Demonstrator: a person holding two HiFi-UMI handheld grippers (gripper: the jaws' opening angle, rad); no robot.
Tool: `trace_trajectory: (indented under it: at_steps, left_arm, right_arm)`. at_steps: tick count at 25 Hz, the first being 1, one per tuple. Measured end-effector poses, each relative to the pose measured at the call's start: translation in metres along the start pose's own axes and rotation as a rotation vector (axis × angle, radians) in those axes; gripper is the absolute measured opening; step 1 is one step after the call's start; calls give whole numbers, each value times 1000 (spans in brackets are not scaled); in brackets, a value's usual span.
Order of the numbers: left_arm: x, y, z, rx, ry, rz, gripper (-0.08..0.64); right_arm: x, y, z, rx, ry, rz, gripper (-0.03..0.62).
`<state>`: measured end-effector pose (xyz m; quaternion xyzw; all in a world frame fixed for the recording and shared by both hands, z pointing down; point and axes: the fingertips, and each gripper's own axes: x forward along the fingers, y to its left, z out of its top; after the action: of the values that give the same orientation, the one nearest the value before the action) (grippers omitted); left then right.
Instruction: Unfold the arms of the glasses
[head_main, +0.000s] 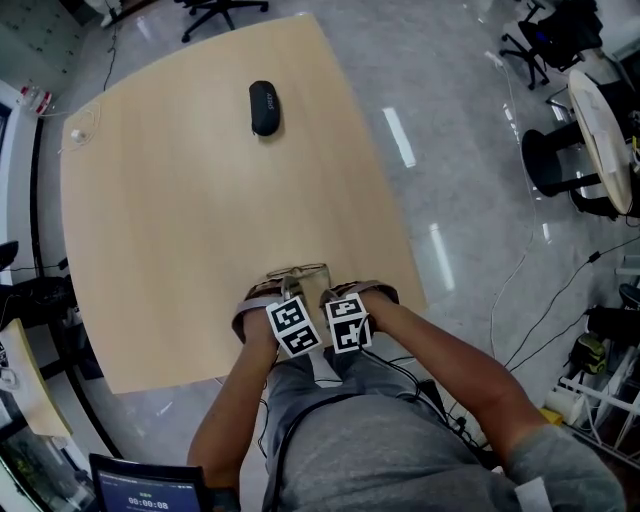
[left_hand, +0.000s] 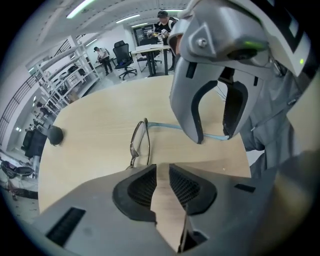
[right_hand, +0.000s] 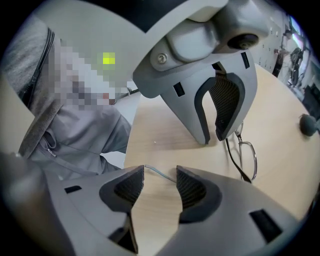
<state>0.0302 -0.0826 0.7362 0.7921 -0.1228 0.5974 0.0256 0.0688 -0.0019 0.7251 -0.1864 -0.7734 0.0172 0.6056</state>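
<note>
The thin metal-rimmed glasses (head_main: 298, 273) lie on the wooden table (head_main: 200, 220) near its front edge, just beyond both grippers. In the left gripper view the glasses (left_hand: 139, 141) stand on edge, and one pale blue arm stretches right, its tip between the open jaws of the right gripper (left_hand: 215, 131). In the right gripper view that arm tip (right_hand: 159, 173) lies in the gap of my right gripper (right_hand: 160, 181), untouched by the pads. My left gripper (left_hand: 161, 176) is narrowly open over bare table, its tips (right_hand: 214, 134) beside the glasses (right_hand: 243, 159), whose dark arm stays folded.
A black glasses case (head_main: 264, 107) lies far across the table, also visible as the case (left_hand: 55, 134) at left. The person's grey-clad torso presses against the table's front edge (head_main: 330, 345). Office chairs (head_main: 572, 160) and floor cables stand off to the right.
</note>
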Motion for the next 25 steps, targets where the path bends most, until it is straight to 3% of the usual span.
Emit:
trace_trajectory:
  at_steps: [3, 6, 13, 19, 25]
  left_arm:
    - [-9, 6, 3, 74, -10, 57, 83]
    - [-19, 18, 17, 70, -58, 138, 84]
    - [-3, 10, 4, 85, 60, 49, 84]
    - [-2, 13, 2, 80, 92, 65, 86]
    - [-2, 10, 0, 148, 114, 62, 86]
  right_arm:
    - [0, 1, 0, 6, -9, 6, 189]
    - [1, 2, -4, 2, -16, 10, 189]
    - [-1, 3, -4, -8, -11, 24, 189]
    - [-3, 4, -3, -4, -12, 31, 189]
    - [-3, 1, -1, 47, -32, 30, 188]
